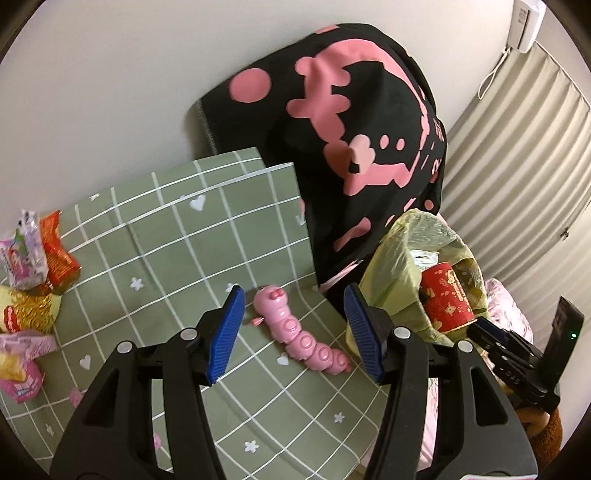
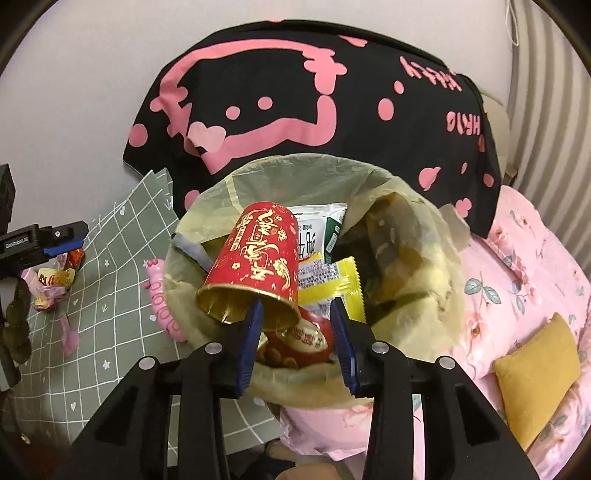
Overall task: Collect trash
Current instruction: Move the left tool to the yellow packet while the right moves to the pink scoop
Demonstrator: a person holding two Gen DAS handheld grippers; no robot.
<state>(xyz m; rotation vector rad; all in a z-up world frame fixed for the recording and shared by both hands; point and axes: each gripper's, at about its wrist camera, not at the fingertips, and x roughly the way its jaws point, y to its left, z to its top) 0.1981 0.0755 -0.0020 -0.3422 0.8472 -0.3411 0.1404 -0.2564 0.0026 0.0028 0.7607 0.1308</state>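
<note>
Plain off-white wall (image 1: 122,92) behind. Pale ribbed pleated curtain (image 1: 517,155) at right, white air-conditioner unit (image 1: 526,22) high in the corner with a white cord hanging. Black cloth with pink cartoon print (image 2: 295,103) draped against the wall. Pink floral quilt (image 2: 524,280) with a mustard-yellow cushion (image 2: 535,373) lying on it.

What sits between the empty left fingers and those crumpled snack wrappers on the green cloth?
Nothing visible blocks them. The left gripper hovers open above the pink toy caterpillar; the crumpled snack wrappers lie off to its left across bare green checked cloth.
</note>
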